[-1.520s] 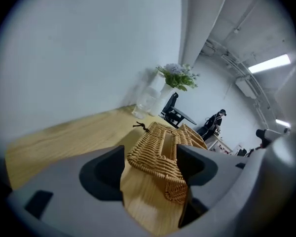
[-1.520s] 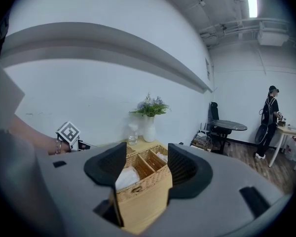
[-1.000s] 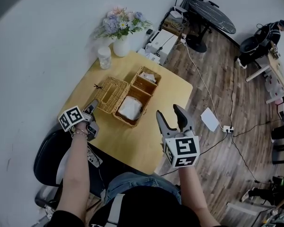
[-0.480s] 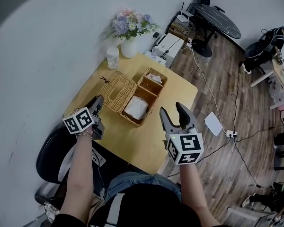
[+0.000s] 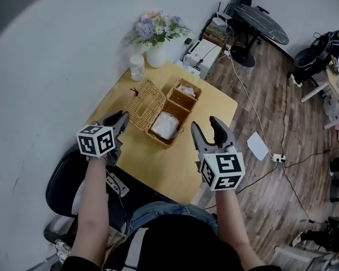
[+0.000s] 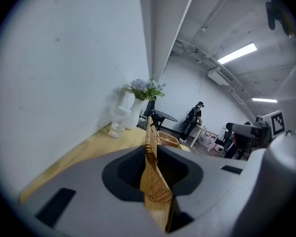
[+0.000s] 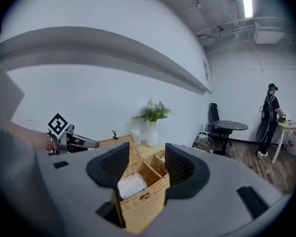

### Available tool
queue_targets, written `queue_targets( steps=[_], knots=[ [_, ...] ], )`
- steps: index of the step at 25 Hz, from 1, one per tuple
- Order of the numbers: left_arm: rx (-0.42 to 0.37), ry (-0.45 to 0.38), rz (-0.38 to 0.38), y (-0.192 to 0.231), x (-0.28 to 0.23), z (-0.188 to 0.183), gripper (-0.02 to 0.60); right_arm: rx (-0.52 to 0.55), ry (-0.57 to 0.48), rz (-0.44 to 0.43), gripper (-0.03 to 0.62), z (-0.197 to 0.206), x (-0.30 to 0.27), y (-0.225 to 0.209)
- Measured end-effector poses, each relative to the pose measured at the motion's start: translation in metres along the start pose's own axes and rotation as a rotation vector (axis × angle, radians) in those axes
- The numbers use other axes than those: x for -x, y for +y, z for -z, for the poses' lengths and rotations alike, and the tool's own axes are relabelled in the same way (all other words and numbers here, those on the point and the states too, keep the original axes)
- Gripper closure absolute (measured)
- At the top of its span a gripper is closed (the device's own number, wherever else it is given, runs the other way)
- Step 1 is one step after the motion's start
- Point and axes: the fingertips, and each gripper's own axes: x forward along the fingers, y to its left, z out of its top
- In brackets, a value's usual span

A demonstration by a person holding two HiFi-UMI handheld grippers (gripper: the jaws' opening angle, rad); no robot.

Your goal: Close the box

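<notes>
A wicker box (image 5: 158,141) stands on the yellow table (image 5: 152,165), its lid (image 5: 143,96) laid open to the left. A white bundle (image 5: 165,124) lies in its near compartment. My left gripper (image 5: 122,117) is at the lid's near corner. In the left gripper view the lid (image 6: 155,181) runs edge-on between the closing jaws of that gripper (image 6: 157,154), with a thin dark gap on its right side. My right gripper (image 5: 205,124) hovers near the table's right front edge, apart from the box (image 7: 143,201). Its jaws (image 7: 147,159) stand wide, closing slightly, with nothing between them.
A white vase of flowers (image 5: 155,54) and a glass jar (image 5: 137,68) stand at the table's far corner by the wall. A black chair (image 5: 62,179) sits at my left. Cables and white paper (image 5: 259,145) lie on the wood floor at right; a person (image 5: 322,44) stands far off.
My left gripper has moved forward to the lid's near corner and its jaws have narrowed. The right gripper has hardly moved.
</notes>
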Motion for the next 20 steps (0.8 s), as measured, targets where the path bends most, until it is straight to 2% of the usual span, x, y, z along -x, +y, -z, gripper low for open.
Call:
queue_targets(
  steps=[9, 16, 20],
  knots=[
    [-0.164, 0.130, 0.120, -0.044, 0.004, -0.004, 0.529, 0.013, 0.004, -0.008, 0.362, 0.001, 0.002, 0.000],
    [-0.207, 0.185, 0.203, -0.081, 0.002, 0.002, 0.535, -0.011, 0.001, 0.034, 0.367, 0.004, 0.013, -0.018],
    [-0.272, 0.226, 0.248, -0.109, -0.005, 0.015, 0.525, -0.025, 0.005, 0.043, 0.370, 0.008, 0.019, -0.023]
  ],
)
